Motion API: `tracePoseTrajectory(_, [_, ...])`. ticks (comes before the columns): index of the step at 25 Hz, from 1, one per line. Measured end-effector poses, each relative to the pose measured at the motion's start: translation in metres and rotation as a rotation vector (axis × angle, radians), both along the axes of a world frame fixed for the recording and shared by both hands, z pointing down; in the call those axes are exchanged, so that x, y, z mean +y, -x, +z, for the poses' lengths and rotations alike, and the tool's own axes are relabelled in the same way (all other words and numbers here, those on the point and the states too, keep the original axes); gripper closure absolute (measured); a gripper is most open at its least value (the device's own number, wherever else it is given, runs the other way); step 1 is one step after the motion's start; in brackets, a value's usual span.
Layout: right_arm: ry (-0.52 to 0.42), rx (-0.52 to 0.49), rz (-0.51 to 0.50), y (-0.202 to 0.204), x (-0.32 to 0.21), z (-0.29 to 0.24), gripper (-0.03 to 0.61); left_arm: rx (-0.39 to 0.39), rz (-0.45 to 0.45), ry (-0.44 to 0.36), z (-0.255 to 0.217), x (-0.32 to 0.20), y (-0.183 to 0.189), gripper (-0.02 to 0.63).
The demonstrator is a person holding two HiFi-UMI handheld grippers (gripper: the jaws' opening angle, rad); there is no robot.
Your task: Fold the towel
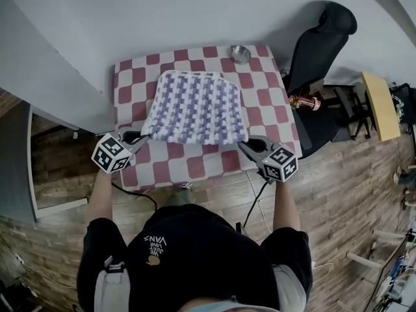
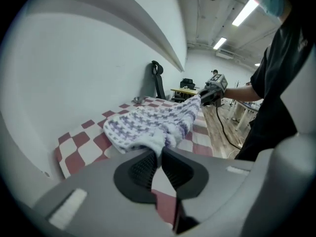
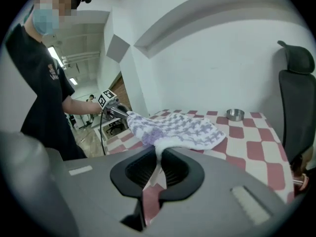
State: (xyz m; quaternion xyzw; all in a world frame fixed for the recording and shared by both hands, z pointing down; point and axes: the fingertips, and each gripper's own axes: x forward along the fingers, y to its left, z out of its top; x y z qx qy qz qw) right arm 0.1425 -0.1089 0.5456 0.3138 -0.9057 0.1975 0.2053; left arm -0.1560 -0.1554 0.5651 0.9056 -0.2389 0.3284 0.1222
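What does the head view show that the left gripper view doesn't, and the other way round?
Head view only: the marker cube on the left gripper, and a copper-coloured object by the black chair. Left gripper view only: that gripper's fingers close up, shut on a corner of the towel, and the ceiling lights. Both: the towel over the checkered table, the metal bowl, the chair, and the right gripper shut on the other near corner.
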Motion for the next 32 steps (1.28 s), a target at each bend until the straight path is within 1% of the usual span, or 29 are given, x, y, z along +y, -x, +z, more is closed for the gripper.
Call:
tracePoseTrajectory(2, [0.007,-0.026,-0.032,-0.005,-0.003,-0.027,0.548,0.035,0.016,0.007,-0.033,-0.005,-0.002,0.583])
tracePoseTrajectory(4, [0.049,-0.051,-0.064,-0.008,-0.006,-0.051,0.548,0.078,0.023,0.024,-0.064,-0.011,-0.004,0.584])
tracePoseTrajectory(7, [0.169,-0.078,-0.135,-0.011,-0.012,-0.083,0.548,0.136,0.024,0.052,-0.104,-0.023,-0.006,0.586])
tracePoseTrajectory(11, [0.338,-0.154,-0.25,-0.009,-0.023,-0.134,0.549,0.171,0.04,0.062,-0.143,-0.039,-0.006,0.588])
tracePoseTrajectory(12, [0.367,-0.173,-0.282,-0.008,-0.025,-0.147,0.549,0.178,0.045,0.064,-0.151,-0.044,-0.006,0.588])
tracePoseTrajectory(14, [0.392,-0.186,-0.326,-0.006,-0.033,-0.17,0.549,0.197,0.048,0.067,-0.167,-0.054,-0.005,0.588])
tracePoseTrajectory(19, [0.377,-0.18,-0.347,-0.006,-0.082,-0.217,0.551,0.249,0.043,0.049,-0.208,-0.098,-0.001,0.588])
tracePoseTrajectory(21, [0.378,-0.154,-0.323,-0.008,-0.11,-0.228,0.551,0.265,0.038,0.039,-0.222,-0.121,0.001,0.588])
tracePoseTrajectory(23, [0.364,-0.103,-0.293,-0.01,-0.14,-0.24,0.551,0.27,0.027,0.015,-0.237,-0.146,0.002,0.589])
tracePoseTrajectory(26, [0.26,0.033,-0.24,-0.014,-0.194,-0.268,0.551,0.273,-0.001,-0.052,-0.269,-0.186,0.007,0.589])
tracePoseTrajectory(27, [0.231,0.048,-0.226,-0.013,-0.207,-0.28,0.551,0.275,-0.01,-0.082,-0.281,-0.198,0.009,0.589])
tracePoseTrajectory(30, [0.187,-0.002,-0.213,-0.004,-0.225,-0.309,0.551,0.292,-0.019,-0.178,-0.314,-0.221,0.012,0.589])
tracePoseTrajectory(32, [0.149,-0.021,-0.212,-0.001,-0.223,-0.315,0.551,0.31,-0.007,-0.229,-0.322,-0.222,0.012,0.589])
